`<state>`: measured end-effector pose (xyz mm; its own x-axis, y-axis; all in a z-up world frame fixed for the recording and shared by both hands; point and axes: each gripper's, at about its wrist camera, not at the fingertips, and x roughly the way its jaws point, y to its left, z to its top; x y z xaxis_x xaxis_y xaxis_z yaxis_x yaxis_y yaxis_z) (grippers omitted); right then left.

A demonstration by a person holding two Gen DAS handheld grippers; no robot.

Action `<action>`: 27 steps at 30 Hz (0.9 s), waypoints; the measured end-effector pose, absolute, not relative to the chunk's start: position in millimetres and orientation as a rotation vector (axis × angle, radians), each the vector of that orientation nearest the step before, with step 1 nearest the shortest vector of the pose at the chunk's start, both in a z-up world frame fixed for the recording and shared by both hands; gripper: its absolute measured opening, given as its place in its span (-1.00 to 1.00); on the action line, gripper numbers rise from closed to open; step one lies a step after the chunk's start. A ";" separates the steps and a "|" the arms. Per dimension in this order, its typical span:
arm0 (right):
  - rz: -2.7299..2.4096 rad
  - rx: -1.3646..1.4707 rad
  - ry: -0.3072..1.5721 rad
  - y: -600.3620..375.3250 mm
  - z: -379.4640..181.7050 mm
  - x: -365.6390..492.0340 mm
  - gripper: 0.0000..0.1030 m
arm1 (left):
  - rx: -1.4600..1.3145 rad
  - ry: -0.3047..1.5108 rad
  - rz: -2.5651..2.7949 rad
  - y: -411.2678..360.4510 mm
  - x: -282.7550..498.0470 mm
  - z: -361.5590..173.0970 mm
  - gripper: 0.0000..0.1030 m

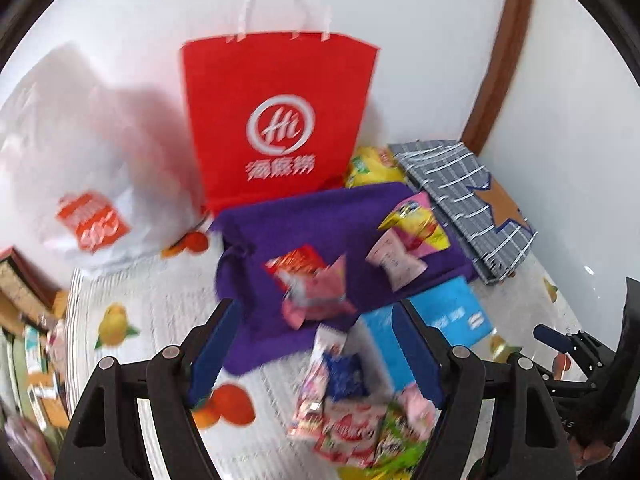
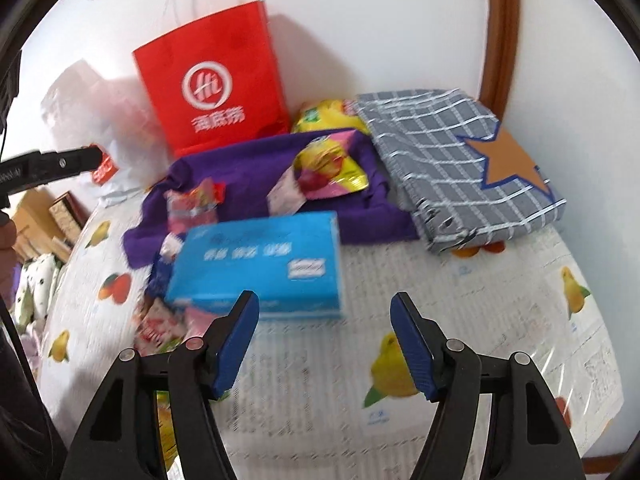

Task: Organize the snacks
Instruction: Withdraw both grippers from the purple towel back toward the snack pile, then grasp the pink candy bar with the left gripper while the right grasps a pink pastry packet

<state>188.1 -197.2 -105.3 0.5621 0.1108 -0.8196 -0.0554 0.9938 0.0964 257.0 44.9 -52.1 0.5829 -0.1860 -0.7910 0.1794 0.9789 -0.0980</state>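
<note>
My left gripper (image 1: 316, 308) is open and hangs over a blurred pile of small snack packets (image 1: 352, 412) lying on the tablecloth; its pads touch none of them. Ahead lies a purple cloth (image 1: 304, 216) with red and pink packets (image 1: 308, 280), a pale pink packet (image 1: 394, 260) and a yellow-pink packet (image 1: 416, 224) on it. My right gripper (image 2: 325, 300) is open above bare tablecloth, nothing between its fingers, just in front of a blue box (image 2: 260, 260). The same blue box (image 1: 456, 312) shows beside the left gripper's right finger.
A red paper bag (image 1: 276, 120) stands at the wall, with a white plastic bag (image 1: 80, 160) to its left. A yellow snack bag (image 2: 328, 116) and a grey checked fabric box with a star (image 2: 460, 160) sit back right. The fruit-print tablecloth (image 2: 320, 380) covers the table. Clutter lies beyond the left edge.
</note>
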 end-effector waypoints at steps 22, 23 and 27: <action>0.257 0.043 1.144 -116.2 -177.4 202.2 0.16 | -0.154 1.044 -0.062 105.0 189.0 -130.0 0.49; 0.253 0.040 1.148 -116.8 -180.7 202.6 0.16 | -0.158 1.045 -0.061 105.8 187.2 -131.1 0.49; 0.228 0.020 1.167 -128.3 -188.5 202.6 0.11 | -0.162 1.042 -0.068 105.3 182.4 -135.8 0.49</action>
